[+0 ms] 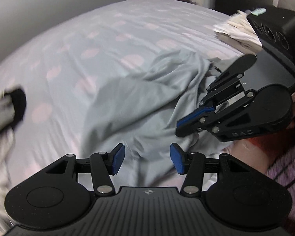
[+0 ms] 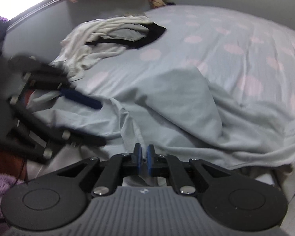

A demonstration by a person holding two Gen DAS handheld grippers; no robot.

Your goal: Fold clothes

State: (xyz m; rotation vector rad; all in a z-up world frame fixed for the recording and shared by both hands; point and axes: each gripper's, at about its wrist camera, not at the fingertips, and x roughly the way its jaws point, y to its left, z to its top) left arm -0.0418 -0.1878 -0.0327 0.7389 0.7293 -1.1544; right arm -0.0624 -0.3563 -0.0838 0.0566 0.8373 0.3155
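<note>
A light blue-grey garment [image 1: 139, 102] lies crumpled on the bed near its front edge; it also shows in the right wrist view [image 2: 167, 106]. My left gripper [image 1: 147, 158] is open, its blue pads just above the garment's near edge, holding nothing. My right gripper [image 2: 144, 155] is shut on a fold of the garment's edge. In the left wrist view the right gripper [image 1: 186, 124] sits at the garment's right side. In the right wrist view the left gripper [image 2: 84, 116] appears blurred at the left, over the garment.
The bed sheet [image 1: 112, 31] is grey with pink dots. A pile of white, grey and black clothes [image 2: 112, 37] lies at the bed's far side. A folded light stack [image 1: 238, 29] lies beside a black box [image 1: 279, 33]. A purple fuzzy fabric [image 1: 285, 169] is near me.
</note>
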